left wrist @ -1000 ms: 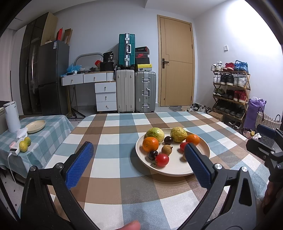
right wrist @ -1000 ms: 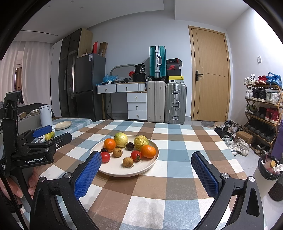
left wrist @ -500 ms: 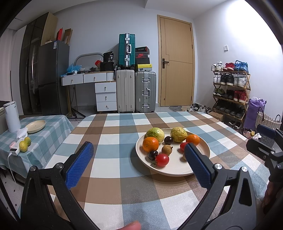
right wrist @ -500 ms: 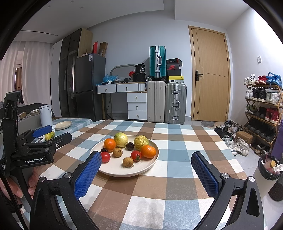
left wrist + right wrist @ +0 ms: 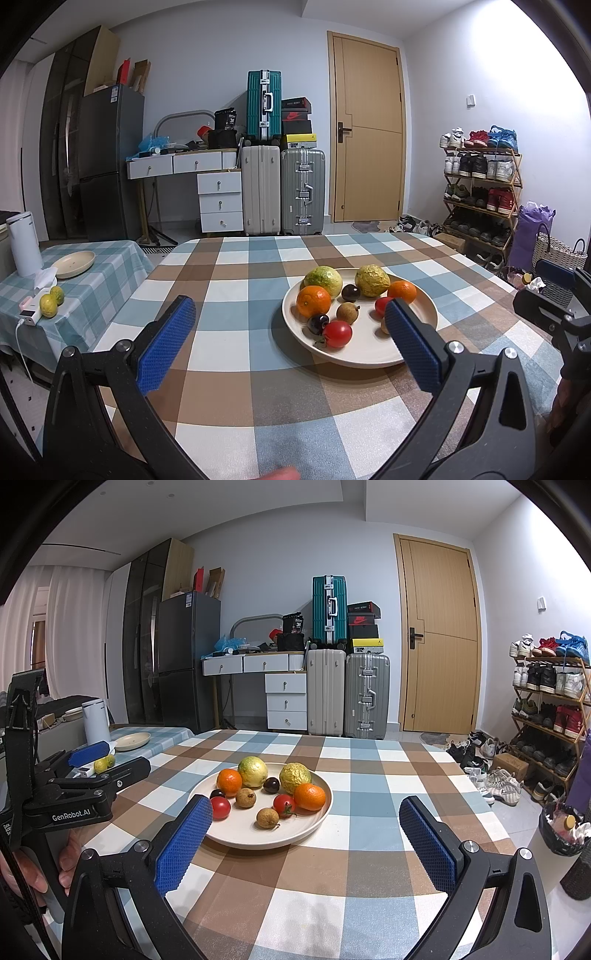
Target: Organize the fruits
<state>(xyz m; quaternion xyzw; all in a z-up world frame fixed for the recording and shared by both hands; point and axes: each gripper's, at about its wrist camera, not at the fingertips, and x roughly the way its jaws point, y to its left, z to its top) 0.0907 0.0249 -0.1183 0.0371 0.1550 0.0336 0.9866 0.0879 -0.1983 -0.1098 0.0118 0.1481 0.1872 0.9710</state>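
Fruits (image 5: 266, 790), round and smooth or knobbly, sit on a shallow cream plate (image 5: 236, 840) on the checked-cloth table (image 5: 369, 794). Left tool (image 5: 291, 350) and right tool (image 5: 304, 843), blue textured pads, gape wide, empty.

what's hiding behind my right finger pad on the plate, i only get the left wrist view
Observer: A second brown longan, lying loose near the front of the plate, right beside the stemmed tomato.
Operator: ok and is the right gripper open, i only see its edge
Observer: Yes. The right gripper is wide open and gripping nothing.
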